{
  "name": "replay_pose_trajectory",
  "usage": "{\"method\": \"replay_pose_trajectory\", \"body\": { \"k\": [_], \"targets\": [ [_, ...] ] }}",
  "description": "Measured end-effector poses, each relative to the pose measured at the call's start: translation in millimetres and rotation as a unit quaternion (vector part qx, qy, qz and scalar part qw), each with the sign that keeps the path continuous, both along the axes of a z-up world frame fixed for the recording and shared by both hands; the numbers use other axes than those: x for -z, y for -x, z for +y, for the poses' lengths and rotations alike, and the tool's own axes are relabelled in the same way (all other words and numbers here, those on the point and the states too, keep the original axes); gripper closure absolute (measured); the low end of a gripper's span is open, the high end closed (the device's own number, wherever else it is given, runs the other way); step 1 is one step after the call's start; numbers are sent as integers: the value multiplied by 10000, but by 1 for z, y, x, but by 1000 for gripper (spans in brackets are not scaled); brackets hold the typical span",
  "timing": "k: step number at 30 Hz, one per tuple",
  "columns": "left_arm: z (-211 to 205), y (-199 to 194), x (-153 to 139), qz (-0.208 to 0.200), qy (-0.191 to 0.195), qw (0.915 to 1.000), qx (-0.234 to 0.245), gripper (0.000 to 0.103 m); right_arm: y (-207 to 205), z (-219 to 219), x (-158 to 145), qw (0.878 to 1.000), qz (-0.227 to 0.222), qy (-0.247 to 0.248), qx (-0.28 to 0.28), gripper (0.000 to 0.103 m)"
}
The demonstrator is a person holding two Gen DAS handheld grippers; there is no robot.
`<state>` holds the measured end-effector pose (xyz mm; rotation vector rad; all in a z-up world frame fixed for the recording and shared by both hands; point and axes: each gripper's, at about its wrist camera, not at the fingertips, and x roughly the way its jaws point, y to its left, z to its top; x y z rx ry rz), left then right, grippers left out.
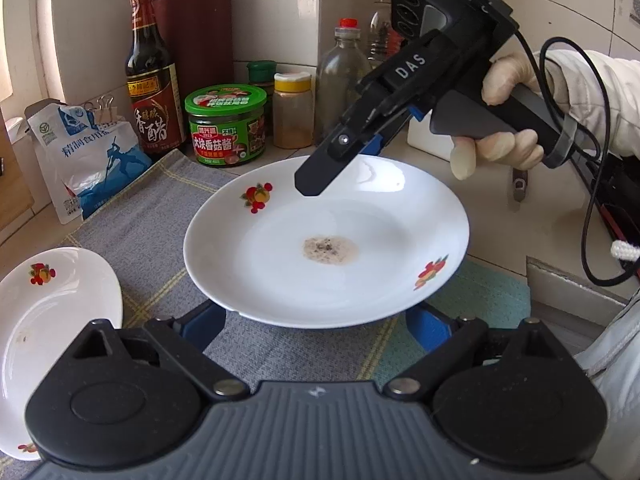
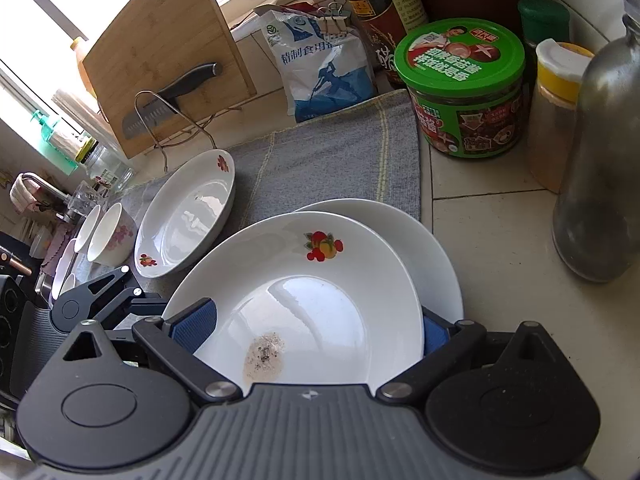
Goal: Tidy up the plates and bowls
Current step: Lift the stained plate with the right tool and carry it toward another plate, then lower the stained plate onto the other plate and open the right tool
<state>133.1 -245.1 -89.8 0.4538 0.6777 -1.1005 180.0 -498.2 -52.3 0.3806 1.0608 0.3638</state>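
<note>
A white deep plate (image 1: 320, 240) with fruit decals and a brown stain in its middle hangs between both grippers over the grey cloth (image 1: 160, 216). My left gripper (image 1: 318, 328) stands wide open, and both blue pads reach under the plate's near rim with their tips hidden. My right gripper (image 2: 316, 328) is clamped on the same plate (image 2: 312, 280), one pad on the inside and the other under the outer wall. From the left wrist it (image 1: 328, 172) straddles the far rim. A plain white plate (image 2: 432, 248) lies just below and beyond the stained one.
Another fruit-decal dish (image 2: 184, 216) lies on the cloth to the left, with small bowls (image 2: 112, 236) past it. A green-lidded jar (image 1: 226, 124), vinegar bottle (image 1: 150, 80), salt bag (image 1: 88, 160) and glass bottle (image 2: 600, 160) line the wall. A cutting board with a knife (image 2: 160, 52) leans by the window.
</note>
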Motion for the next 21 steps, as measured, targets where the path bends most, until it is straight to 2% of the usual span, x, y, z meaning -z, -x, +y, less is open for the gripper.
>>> {"method": "replay_pose_trajectory", "body": {
  "k": [14,21],
  "targets": [
    [-7,-6,6,-40,-153,9999,8,7,4,-6,2,10000,32,49,14,1],
    [-8,-10,9,6,-106,9999,-14,6,12,-7,-1,9999,-25,118,97,1]
  ]
}}
